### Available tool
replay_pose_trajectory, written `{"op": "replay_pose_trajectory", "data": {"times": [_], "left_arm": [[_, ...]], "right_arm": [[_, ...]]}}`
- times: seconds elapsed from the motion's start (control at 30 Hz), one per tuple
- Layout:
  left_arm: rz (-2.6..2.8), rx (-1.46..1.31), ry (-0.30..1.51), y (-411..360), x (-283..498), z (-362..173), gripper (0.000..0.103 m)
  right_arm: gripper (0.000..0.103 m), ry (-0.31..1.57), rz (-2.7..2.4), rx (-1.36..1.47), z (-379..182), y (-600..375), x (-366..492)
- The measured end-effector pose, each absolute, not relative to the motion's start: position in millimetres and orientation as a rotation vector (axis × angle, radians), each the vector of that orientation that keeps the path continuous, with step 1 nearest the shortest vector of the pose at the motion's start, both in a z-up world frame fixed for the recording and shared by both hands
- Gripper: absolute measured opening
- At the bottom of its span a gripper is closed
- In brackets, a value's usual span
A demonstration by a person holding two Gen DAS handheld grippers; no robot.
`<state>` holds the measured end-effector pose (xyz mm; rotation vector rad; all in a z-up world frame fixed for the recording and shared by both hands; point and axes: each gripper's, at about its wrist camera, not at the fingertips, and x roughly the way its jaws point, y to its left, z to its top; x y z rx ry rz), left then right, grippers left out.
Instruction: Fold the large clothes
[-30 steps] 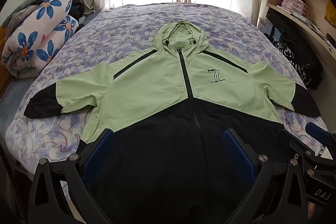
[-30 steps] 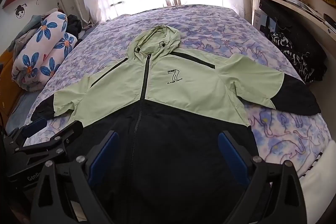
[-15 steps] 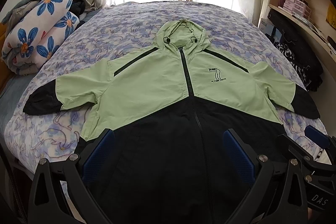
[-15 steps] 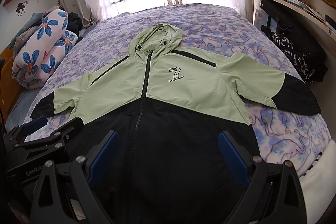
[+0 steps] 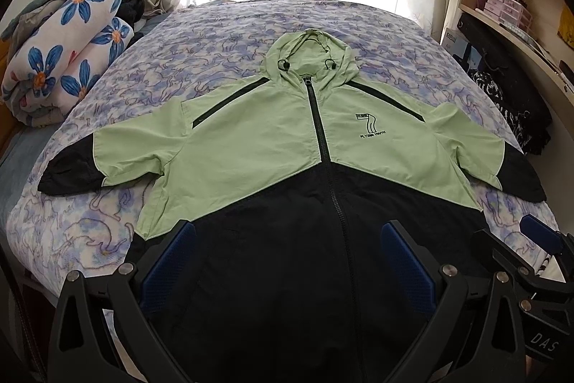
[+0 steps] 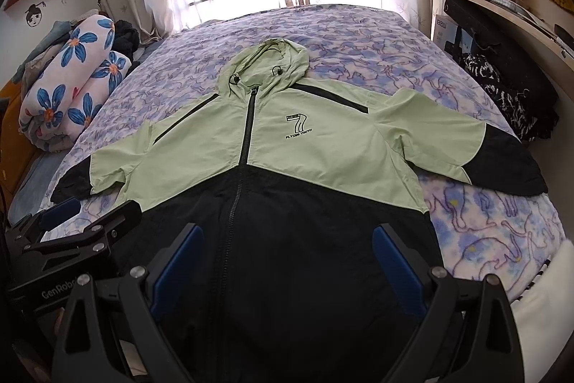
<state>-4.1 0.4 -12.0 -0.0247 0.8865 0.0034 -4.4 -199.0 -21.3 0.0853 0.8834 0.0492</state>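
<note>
Green-and-black zipped nylon hooded jacket lies flat, face up, on the purple-patterned bed. Its hem is cut off below both views. Left hand-held gripper and right hand-held gripper are both released, grasping nothing.

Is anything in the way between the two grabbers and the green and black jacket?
Nothing visible. The green and black hooded jacket lies flat on the purple patterned bedspread, and the open left gripper and right gripper hover right above its black hem.
</note>
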Motion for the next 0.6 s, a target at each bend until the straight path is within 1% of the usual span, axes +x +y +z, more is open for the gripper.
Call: {"op": "replay_pose_trajectory", "data": {"times": [0.6], "left_arm": [[0.002,-0.03,0.897,-1.2,-0.8,-13.9,0.102]], "right_arm": [[0.096,0.889,0.049,0.085,-24.3,-199.8,-1.5]]}}
